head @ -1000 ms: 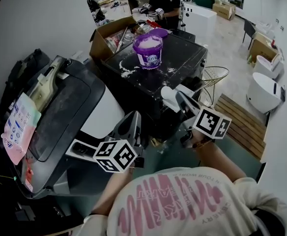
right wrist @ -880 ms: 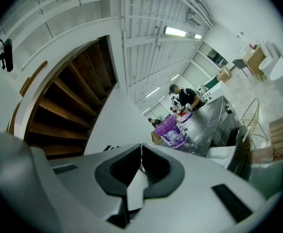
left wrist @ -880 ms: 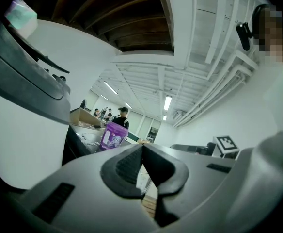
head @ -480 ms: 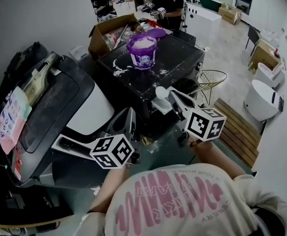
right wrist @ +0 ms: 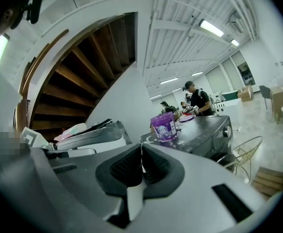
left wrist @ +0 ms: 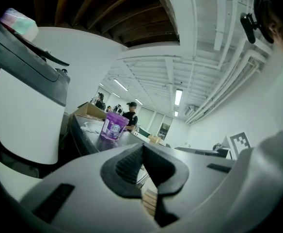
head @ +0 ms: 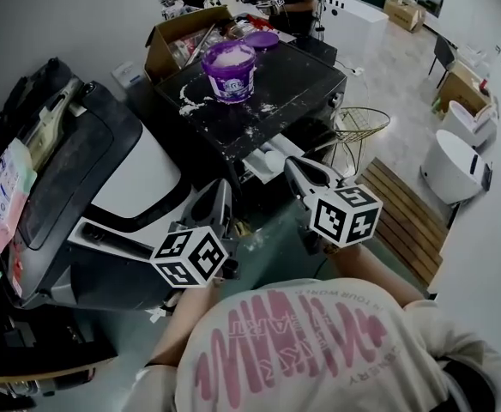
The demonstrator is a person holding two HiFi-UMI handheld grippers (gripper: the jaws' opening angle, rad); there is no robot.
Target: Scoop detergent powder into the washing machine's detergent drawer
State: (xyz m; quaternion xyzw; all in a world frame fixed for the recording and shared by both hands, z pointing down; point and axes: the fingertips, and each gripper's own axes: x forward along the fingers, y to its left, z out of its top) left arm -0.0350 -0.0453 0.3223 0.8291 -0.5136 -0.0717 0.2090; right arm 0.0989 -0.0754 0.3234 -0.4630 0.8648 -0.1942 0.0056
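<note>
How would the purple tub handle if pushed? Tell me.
The tub looks heaped with powder, so probably heavy for its size and unlikely to tip. It stands open, so a shove might spill more. Spilled powder around it may let it slide.

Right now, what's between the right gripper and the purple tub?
Head view: the scoop the right gripper holds, then the washer's black top with spilled powder, up to the tub.

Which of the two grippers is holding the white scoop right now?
The right gripper: its pads pinch the handle of the white scoop. The left gripper is shut with nothing between its jaws.
</note>
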